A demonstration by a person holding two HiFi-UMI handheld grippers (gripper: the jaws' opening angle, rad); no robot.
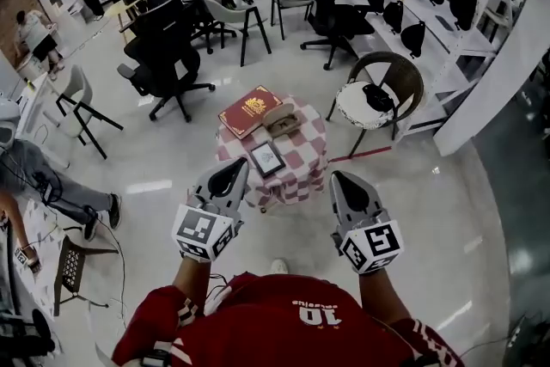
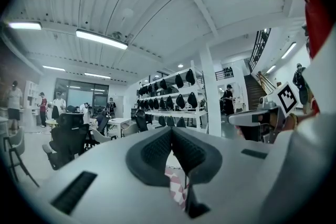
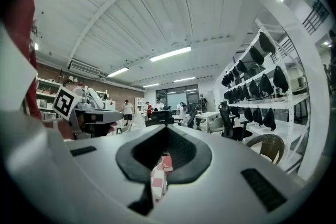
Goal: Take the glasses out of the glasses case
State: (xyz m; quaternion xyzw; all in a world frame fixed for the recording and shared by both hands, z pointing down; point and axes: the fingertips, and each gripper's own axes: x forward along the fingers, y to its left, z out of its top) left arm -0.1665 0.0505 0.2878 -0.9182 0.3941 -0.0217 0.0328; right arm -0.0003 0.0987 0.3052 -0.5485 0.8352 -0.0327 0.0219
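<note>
A small round table point(image 1: 302, 170) with a red and white checked cloth stands in the middle of the head view. The glasses case point(image 1: 282, 118) lies on it, near the far edge. It is tan, and it is too small to tell if its lid is up or down. A red book point(image 1: 250, 110) lies just beside the case, on its left. A little dark frame point(image 1: 267, 157) lies nearer the person, close to the front edge of the table.

The left gripper point(image 1: 238, 167) is held up in the lower middle of the frame, in front of the table. Its jaws are pressed together and hold nothing. In the left gripper view, only a bit of the checked cloth shows below the jaws.

The right gripper point(image 1: 338, 178) is held up to the right of it, well apart from the case. Its jaws are together too, with nothing in them.

A black chair point(image 1: 168, 56) stands at the upper left. A brown woven chair point(image 1: 382, 86) stands to the right of the table.
</note>
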